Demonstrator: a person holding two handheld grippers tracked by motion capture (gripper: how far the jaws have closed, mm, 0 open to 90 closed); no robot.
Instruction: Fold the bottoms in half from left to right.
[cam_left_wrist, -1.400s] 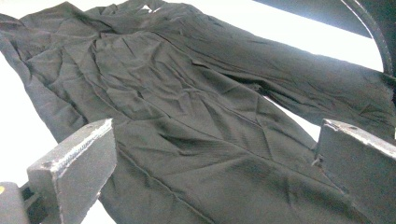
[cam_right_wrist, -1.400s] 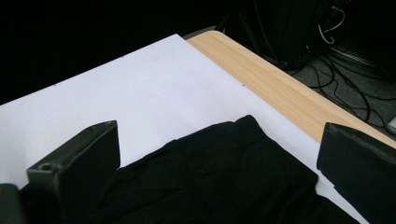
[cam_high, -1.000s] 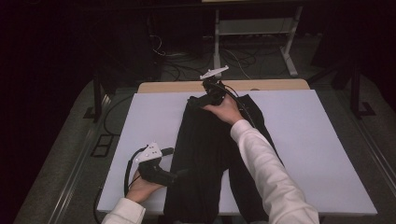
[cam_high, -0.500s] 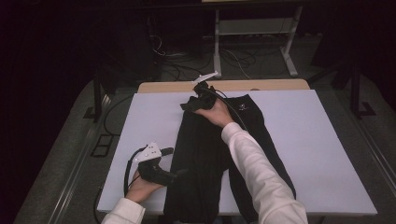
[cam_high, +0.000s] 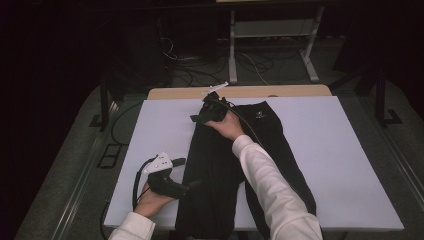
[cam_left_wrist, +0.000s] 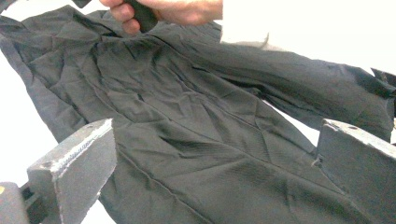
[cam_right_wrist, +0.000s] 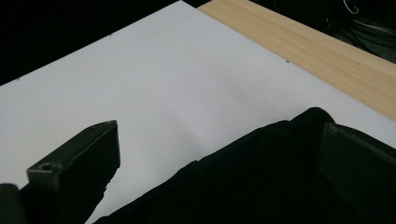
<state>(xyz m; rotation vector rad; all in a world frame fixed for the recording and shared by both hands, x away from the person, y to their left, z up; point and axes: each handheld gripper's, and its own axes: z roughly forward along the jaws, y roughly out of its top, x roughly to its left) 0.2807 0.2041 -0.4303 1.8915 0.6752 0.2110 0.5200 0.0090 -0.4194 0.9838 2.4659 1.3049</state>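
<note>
Table (cam_high: 350, 165): white top with a wooden strip (cam_high: 300, 91) along its far edge; floor behind it carried cables and a metal stand. Garment (cam_high: 220, 170): black, creased, lay lengthwise down the middle of the table from near the far edge to the near edge, where it hung over; a second black fold (cam_high: 280, 160) lay beside it to the right, with a small white logo (cam_high: 259, 114) near its far end. In the left gripper view the garment (cam_left_wrist: 196, 140) spread wrinkled between and beyond the jaws. In the right gripper view the garment's far corner (cam_right_wrist: 280, 177) lay on the white top, close to the wooden strip (cam_right_wrist: 327, 51). Right sleeve (cam_high: 270, 190): white, stretched across the garment toward the far end. Right gripper (cam_high: 200, 118): over the garment's far left corner; jaws stood wide apart, one over bare table, the other over the cloth, nothing clamped. Left gripper (cam_high: 192, 184): at the garment's left edge near the person; jaws wide apart, cloth between them but not pinched. Left hand (cam_high: 150, 202): held the gripper low by the near edge.
</note>
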